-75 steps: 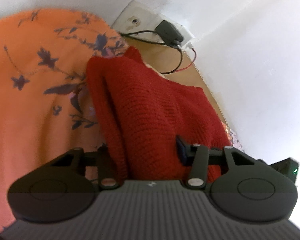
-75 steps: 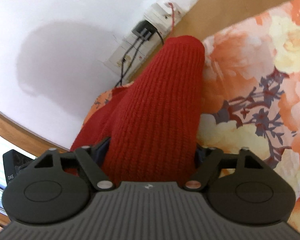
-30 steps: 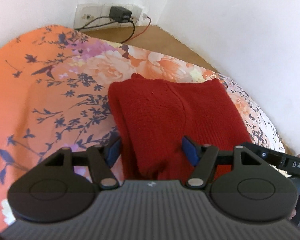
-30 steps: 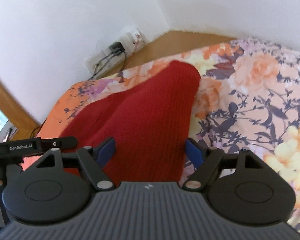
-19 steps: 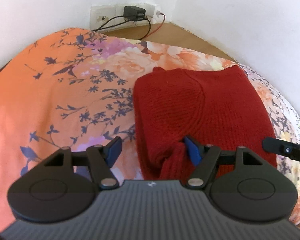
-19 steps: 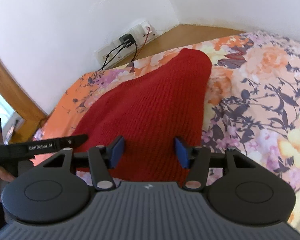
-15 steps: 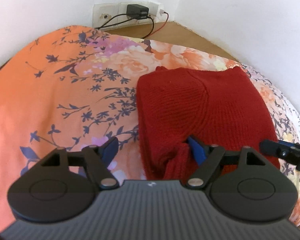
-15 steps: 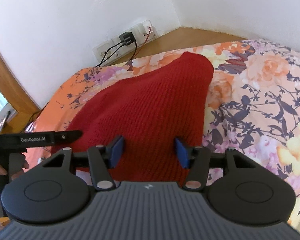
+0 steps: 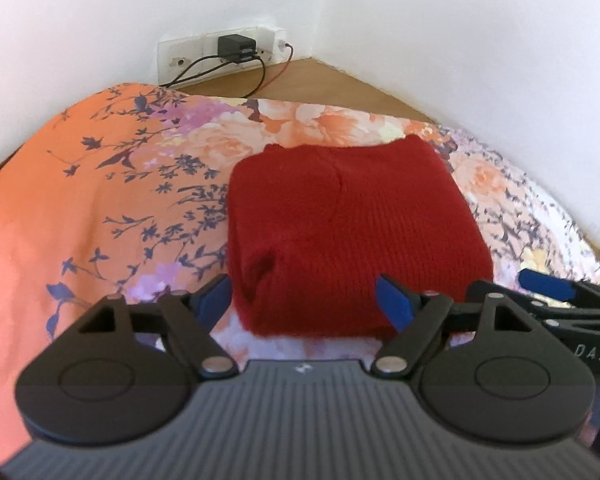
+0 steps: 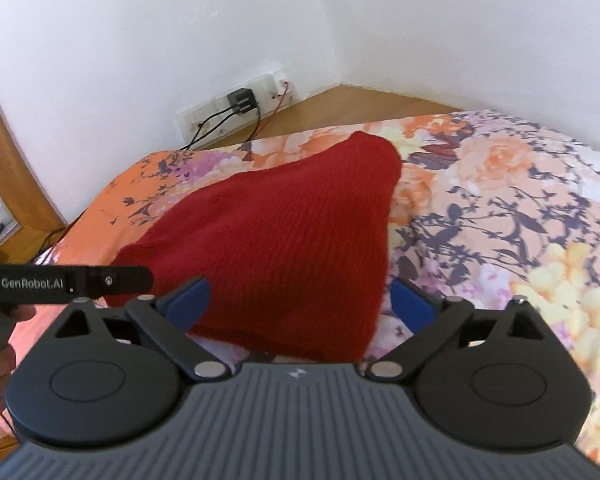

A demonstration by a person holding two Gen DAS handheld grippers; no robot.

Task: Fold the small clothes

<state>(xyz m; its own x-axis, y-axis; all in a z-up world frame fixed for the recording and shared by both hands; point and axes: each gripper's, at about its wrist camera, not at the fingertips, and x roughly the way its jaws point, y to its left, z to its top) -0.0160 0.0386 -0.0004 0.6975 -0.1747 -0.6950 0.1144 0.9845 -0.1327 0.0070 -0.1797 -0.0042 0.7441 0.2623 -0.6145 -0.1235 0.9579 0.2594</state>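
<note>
Lying ahead of both tongs: red knitted garment (image 9: 348, 236), folded into a compact block on the floral bedspread (image 9: 100, 200).
Left gripper (image 9: 306, 300): spread wide, blue pads either side of the garment's near edge, gripping nothing.
Right gripper (image 10: 300, 300): spread wide too, its pads flanking the garment's near edge, holding nothing.
Beyond the garment: wall socket strip (image 9: 220, 50) with a black charger (image 9: 236, 46) plugged in.
Left of the right gripper: a hand (image 10: 0, 356) holding the left tool.
</note>
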